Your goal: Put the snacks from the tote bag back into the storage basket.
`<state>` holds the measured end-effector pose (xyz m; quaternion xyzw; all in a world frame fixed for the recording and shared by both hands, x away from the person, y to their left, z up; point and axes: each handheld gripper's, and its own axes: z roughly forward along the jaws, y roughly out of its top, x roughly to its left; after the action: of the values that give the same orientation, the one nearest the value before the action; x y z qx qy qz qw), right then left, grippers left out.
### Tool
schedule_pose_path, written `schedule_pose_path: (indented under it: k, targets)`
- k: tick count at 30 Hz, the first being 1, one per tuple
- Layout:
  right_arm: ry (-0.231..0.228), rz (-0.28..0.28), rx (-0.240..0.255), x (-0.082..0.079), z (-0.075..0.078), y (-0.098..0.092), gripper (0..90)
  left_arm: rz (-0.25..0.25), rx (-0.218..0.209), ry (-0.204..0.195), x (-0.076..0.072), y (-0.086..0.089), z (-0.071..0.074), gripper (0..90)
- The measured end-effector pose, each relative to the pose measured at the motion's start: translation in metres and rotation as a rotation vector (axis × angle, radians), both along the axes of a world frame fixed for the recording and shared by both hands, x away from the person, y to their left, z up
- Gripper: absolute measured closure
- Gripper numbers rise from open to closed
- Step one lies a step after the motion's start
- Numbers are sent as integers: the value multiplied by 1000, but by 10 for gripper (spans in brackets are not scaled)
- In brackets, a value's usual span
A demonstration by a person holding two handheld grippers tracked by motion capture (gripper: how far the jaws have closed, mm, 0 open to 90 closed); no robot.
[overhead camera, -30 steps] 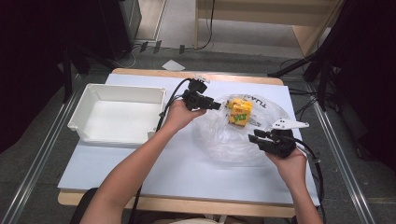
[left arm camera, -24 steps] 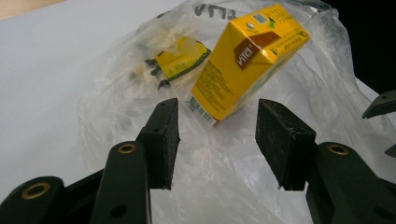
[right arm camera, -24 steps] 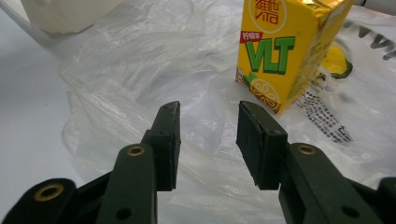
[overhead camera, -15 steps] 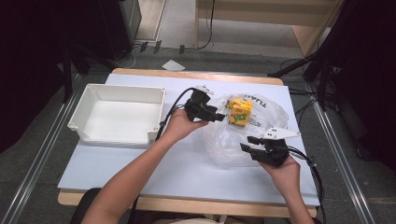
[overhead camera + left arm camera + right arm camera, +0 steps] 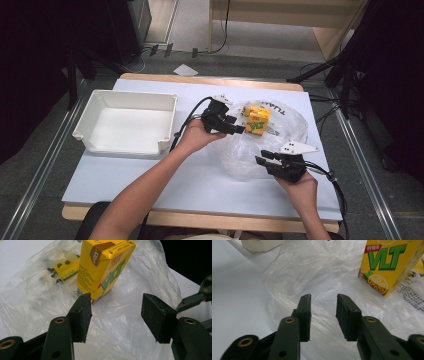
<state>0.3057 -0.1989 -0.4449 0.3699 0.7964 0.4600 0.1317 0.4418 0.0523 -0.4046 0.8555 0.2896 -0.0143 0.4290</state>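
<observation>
High view has the table [image 5: 150,190] running across the middle of the frame, with a white tray [image 5: 90,131] standing empty at centre left and a crumpled clear plastic bag [image 5: 295,125] spread out right of centre. Over the last second the right claw [image 5: 263,157] has slid in from the right toward the bag's near edge, and the left claw [image 5: 239,129] has dropped slightly toward the yellow drink carton [image 5: 256,120]. My guess is that both hands are closing in to work the carton out of the bag, perhaps for the tray.

The carton stands upright on the plastic at upper centre of the frame. In the left gripper view it rises just beyond the left claw [image 5: 117,315], nearer the left jaw than the right, with the jaws spread wide and gripping nothing. In the right gripper view the right claw [image 5: 323,315] is partly open over wrinkled film, and the carton [image 5: 387,265] sits off at upper right, well clear of it.
</observation>
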Motion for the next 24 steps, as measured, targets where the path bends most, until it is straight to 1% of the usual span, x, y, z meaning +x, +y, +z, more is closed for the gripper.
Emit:
schedule_pose_path:
  k: [3, 4, 5, 7, 8, 10, 12, 13, 14, 16, 18, 19, 23, 24]
  targets:
    - [-1, -2, -17, -2, -7, 0, 803, -4, 3, 2, 2, -2, -1, 407]
    - [-1, -2, -17, -2, -7, 0, 803, -6, -3, 1, 3, -3, -1, 407]
    - [6, -6, -24, 0, -11, -2, 836, -14, -8, 0, 4, -4, -1, 392]
    - [24, -12, -4, 1, -14, -4, 856, -19, -5, 0, 6, -7, 0, 382]
    - [34, -12, -3, 1, -16, -5, 862, -24, -5, -1, 7, -8, 0, 381]
    - [42, -14, -6, 1, -21, -6, 875, -29, 1, -3, 9, -11, 1, 376]
    - [45, -12, -13, 1, -24, -7, 883, -34, -4, -5, 11, -12, 1, 371]
    - [50, -3, -36, 1, -30, -8, 894, -30, -8, 1, 13, -14, 1, 370]
    - [50, -2, -44, 2, -32, -8, 900, -32, -18, -4, 14, -15, 1, 370]
    - [69, 3, -52, 2, -37, -7, 900, -27, -31, -2, 16, -16, 0, 370]
    - [88, 11, -63, 3, -41, -5, 900, -34, -25, 3, 17, -18, 0, 370]
    - [93, 14, -75, 3, -43, -4, 900, -39, -14, -6, 18, -19, 0, 370]
    - [98, 11, -73, 4, -43, -5, 900, -47, -11, -22, 22, -23, 2, 369]
    - [107, 5, -48, 3, -39, -6, 890, -46, -14, -30, 24, -24, 3, 365]
